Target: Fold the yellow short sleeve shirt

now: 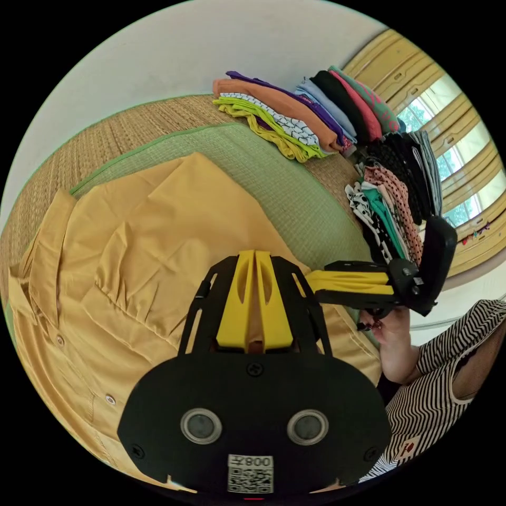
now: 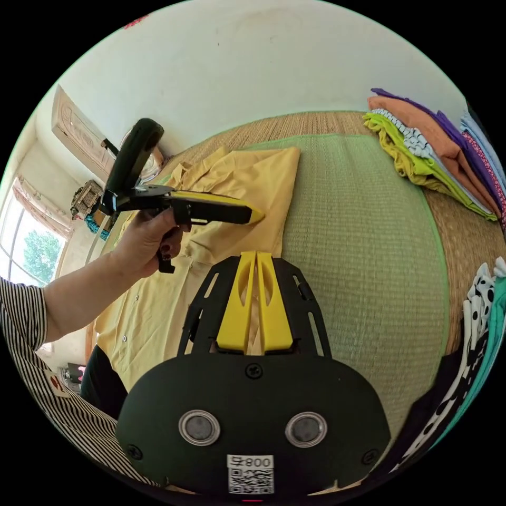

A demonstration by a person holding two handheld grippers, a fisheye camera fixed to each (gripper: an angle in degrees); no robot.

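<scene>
Hovering over the shirt [image 1: 137, 247], the left gripper [image 1: 255, 253] has its yellow jaws pressed flat together, with no cloth between them that I can make out. In the right gripper view the right gripper [image 2: 256, 254] shows the same: jaws closed, nothing caught in them, tips over the shirt's edge where it meets the mat [image 2: 363, 253].

Outward from the left jaws, the shirt spreads from 12 o'clock round to 7 o'clock. It lies partly folded, with a gathered sleeve near 9 o'clock and a buttoned placket running toward 7 o'clock. The right gripper comes in at 3 o'clock in this view, held by a hand [image 1: 392, 337], its jaws also closed.

In the right gripper view the left gripper crosses at 10 o'clock, gripped by the other hand [image 2: 145, 237], above the shirt's upper part. The green mat stretches from 12 to 4 o'clock, and stacks of folded clothes [image 2: 421, 147] sit at 2 o'clock, well apart from the shirt.

The shirt looks like thin woven cloth: light, limp and quick to crease, likely to slide a little on the mat rather than stay put. It should not be fragile. I judge the best holds are at seamed or doubled places, such as the hem corners, the sleeve edge or the shoulder seam, pinched through both layers so a fold carries over evenly.
</scene>
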